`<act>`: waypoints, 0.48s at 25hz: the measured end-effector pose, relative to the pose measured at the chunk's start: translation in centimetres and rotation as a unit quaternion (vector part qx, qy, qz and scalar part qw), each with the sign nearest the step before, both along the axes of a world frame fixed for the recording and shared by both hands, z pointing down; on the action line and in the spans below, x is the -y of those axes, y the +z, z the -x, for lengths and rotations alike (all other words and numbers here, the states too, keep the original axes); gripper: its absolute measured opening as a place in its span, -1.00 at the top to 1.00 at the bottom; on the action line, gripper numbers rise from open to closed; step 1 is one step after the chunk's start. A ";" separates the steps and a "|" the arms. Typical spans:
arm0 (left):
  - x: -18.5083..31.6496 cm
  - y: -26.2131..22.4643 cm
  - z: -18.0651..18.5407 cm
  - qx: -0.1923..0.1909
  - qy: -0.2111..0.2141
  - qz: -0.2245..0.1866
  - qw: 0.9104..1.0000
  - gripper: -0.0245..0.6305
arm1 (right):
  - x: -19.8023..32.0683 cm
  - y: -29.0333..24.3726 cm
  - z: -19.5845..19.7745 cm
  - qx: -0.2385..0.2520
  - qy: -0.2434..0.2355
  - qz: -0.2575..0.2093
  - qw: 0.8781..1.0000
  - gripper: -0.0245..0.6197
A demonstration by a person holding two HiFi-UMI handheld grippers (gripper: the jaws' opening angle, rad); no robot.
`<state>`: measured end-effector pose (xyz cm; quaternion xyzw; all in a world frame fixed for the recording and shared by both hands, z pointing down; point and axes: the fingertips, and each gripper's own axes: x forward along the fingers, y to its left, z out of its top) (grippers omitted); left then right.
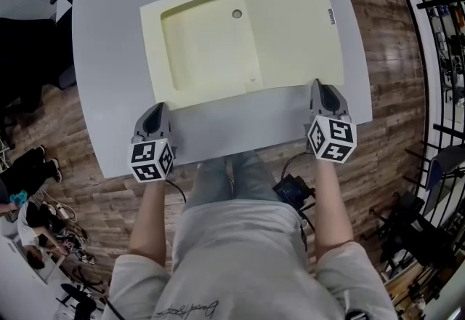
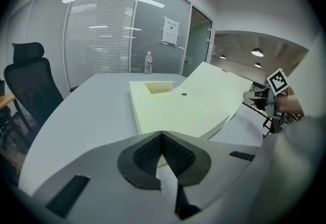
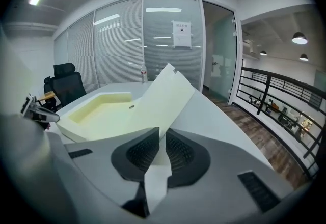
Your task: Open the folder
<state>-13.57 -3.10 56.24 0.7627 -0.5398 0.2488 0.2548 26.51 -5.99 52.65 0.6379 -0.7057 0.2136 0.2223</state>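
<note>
At the lower left, the left tongs point(image 1: 157, 108) are pressing together, tips at the near corner of the pale yellow folder point(image 1: 207, 49). At the lower right, the right tongs point(image 1: 317, 83) are standing slightly spread around the edge of its cover point(image 1: 290, 20). The folder is lying open in the upper centre on the grey table point(image 1: 109, 35).

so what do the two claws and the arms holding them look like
Left claw and right claw are light grey shells with dark ribbed pads. Each carries a white cube printed with black square markers and trails a thin black cable. The arms are bare below short pale grey t-shirt sleeves.
</note>
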 end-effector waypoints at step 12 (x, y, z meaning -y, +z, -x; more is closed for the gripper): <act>-0.2 -0.2 0.2 0.009 -0.002 -0.003 1.000 0.90 | 0.3 4.8 -2.6 0.015 0.034 0.046 0.998 0.69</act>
